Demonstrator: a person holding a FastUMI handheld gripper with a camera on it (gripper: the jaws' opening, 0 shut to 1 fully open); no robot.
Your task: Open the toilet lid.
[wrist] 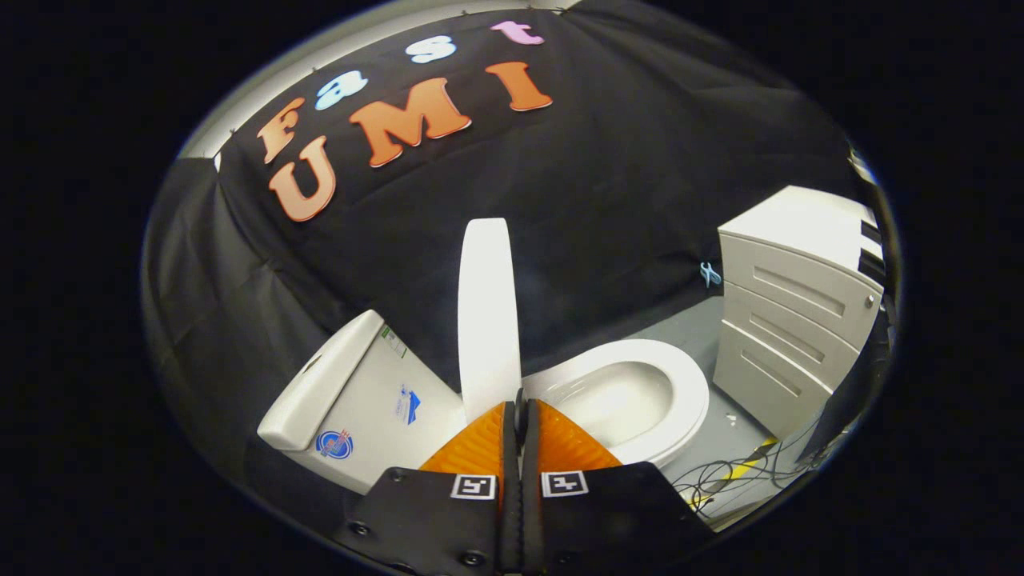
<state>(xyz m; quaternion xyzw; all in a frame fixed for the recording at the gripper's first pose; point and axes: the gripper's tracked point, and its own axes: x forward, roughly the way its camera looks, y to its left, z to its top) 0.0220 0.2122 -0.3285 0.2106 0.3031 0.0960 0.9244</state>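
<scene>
Fingers (552,448) of the gripper (521,416) lie pressed together with no gap between them, and nothing is pinched there; their tips sit right at the lower edge of the white oval toilet lid (488,312), though whether they touch it cannot be told. That lid stands raised, seen nearly edge-on as a tall narrow shape rising just beyond the fingertips, between the tank and the bowl. The white ceramic toilet tank (360,400) sits to one side of the lid, with small stickers on its face, and its flat cover is tilted in this view. On the other side lies the white oval toilet seat (688,384), down on the bowl, with the pale glossy bowl (620,396) open to view inside it. Beyond the seat stands a white metal drawer cabinet (792,312) with three drawer fronts, on a grey floor (688,324). Near the cabinet's base, thin dark cables (720,476) lie tangled on the floor.
</scene>
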